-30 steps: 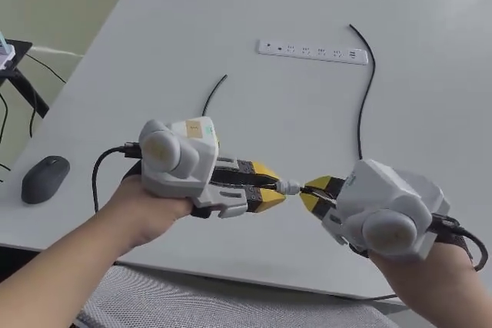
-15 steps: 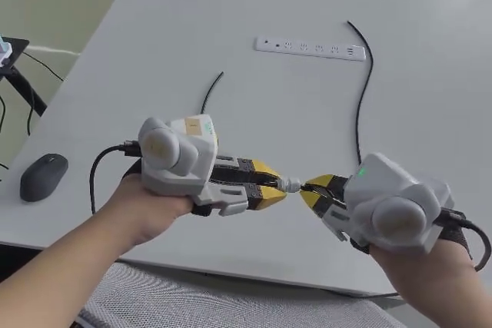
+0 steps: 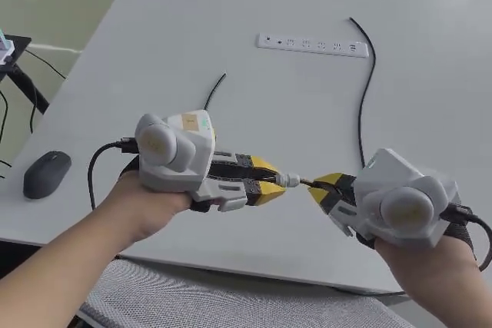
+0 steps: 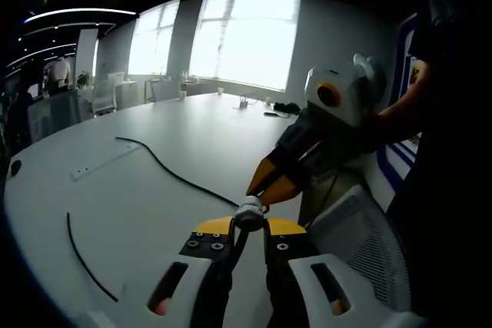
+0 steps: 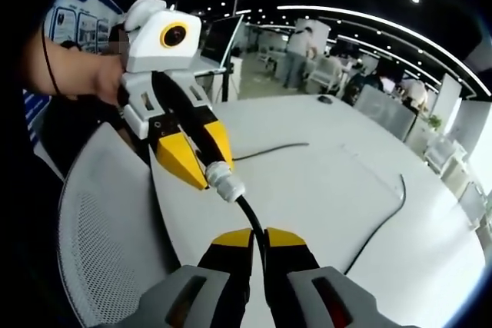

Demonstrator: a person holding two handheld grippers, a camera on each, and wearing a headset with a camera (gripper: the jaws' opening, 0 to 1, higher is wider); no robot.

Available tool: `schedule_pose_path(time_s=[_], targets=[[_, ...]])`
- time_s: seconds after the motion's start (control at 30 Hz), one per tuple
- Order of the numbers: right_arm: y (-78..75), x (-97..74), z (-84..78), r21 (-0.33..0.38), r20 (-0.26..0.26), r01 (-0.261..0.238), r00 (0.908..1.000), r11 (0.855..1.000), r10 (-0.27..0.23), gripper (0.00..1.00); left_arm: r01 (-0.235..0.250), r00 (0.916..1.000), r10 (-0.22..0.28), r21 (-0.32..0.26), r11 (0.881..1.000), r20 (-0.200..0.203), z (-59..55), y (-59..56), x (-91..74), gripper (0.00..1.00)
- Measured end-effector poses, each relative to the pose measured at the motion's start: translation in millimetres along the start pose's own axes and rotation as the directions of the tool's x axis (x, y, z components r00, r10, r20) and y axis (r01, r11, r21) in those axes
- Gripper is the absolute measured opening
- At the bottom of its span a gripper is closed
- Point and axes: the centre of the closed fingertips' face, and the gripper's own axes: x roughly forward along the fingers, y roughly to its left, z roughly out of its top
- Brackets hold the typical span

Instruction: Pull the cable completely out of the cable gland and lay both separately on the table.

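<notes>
So here's where I'm at. My left gripper [image 3: 274, 183] is clamped on the cable gland [image 5: 224, 180], which sticks out past its yellow tips. My right gripper [image 3: 319, 187] is pinched narrow on the black cable [image 5: 249, 216], just beside where it exits the gland. Only a short bit of cable is bare between the two sets of tips, so they're nearly nose to nose.

What matters here is that gland and cable sit on one straight line running left to right across me, tip to tip and about parallel to the near edge of the table [image 3: 231, 28]. I reckon the pull has to go straight along that line, right hand going right, or the cable will probably bind in the gland.

All of this hangs in the air at the near edge, with a mesh chair [image 3: 192, 297] below, so a dropped part could miss the table. Plenty of bare top ahead for setting things down. There's a long black lead [image 3: 363, 105] from the power strip [image 3: 311, 46] on the right side, and a short loose wire [image 3: 214, 91] sits further left. I can't tell if that long lead is my cable's tail.
</notes>
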Motion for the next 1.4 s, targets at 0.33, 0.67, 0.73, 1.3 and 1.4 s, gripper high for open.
schedule_pose_path(time_s=[0.33, 0.67, 0.73, 1.3, 1.4], targets=[[-13.2, 1.8, -21.8, 0.096, -0.047, 0.046, 0.9981, 0.994, -0.041, 0.0, -0.001, 1.0, 0.001, 0.001, 1.0, 0.008, -0.1, -1.2, -0.9, 0.15], [-23.5, 3.7, -45.2, 0.278, -0.088, 0.083, 0.9942, 0.957, -0.061, 0.0, -0.002, 0.9999, 0.002, 0.004, 1.0, 0.013, 1.0, -1.9, -0.2, 0.15], [-23.8, 5.4, -51.5, 0.298, -0.101, 0.087, 0.9931, 0.95, -0.059, 0.0, -0.001, 0.9999, 0.001, 0.005, 1.0, 0.011, 0.0, -2.4, -0.1, 0.15], [-22.3, 5.9, -73.6, 0.359, -0.132, 0.105, 0.9894, 0.927, -0.061, 0.0, -0.009, 1.0, 0.009, -0.002, 1.0, 0.0, -6.0, -3.5, -1.4, 0.15], [-23.4, 3.5, -72.4, 0.334, -0.117, 0.102, 0.991, 0.937, -0.066, 0.01, -0.012, 0.9999, 0.012, 0.0, 1.0, 0.0, -3.7, -4.6, -2.2, 0.15]])
